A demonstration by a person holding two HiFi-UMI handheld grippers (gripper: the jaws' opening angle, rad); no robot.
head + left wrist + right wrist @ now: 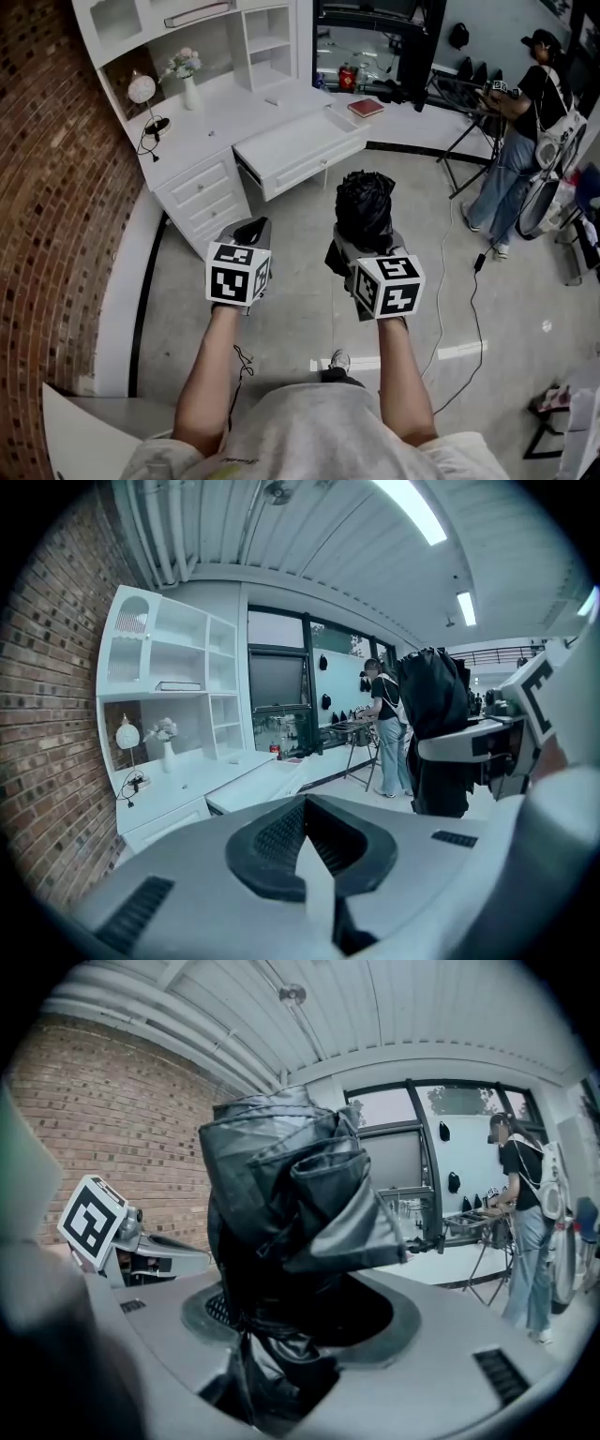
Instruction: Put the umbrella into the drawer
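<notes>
Facing a white desk, a person carries a folded black umbrella toward its open drawer.

At lower left of the head view the left gripper has its jaws together on nothing, as its own view confirms. Just to its right, the right gripper is clamped on the umbrella, whose crumpled canopy sticks up out of the jaws at centre frame, well apart from the drawer in the upper middle.

The umbrella looks light and hardly fragile: loose, slick fabric bunched over what is probably a stiff folded core. A hold across the thick bundled middle seems safer than one on the outer folds, which could slide or pull free. The drawer looks shallow, so the bundle would likely need to go in lying flat.

Along the left edge runs a brick wall. On the desk top at upper left stand a round lamp and a vase of flowers, both beside the drawer rather than over it. A red book lies on a counter just right of the drawer. At far right a bystander works near a tripod, and a cable trails over the floor. Only bare floor separates the umbrella from the drawer.
</notes>
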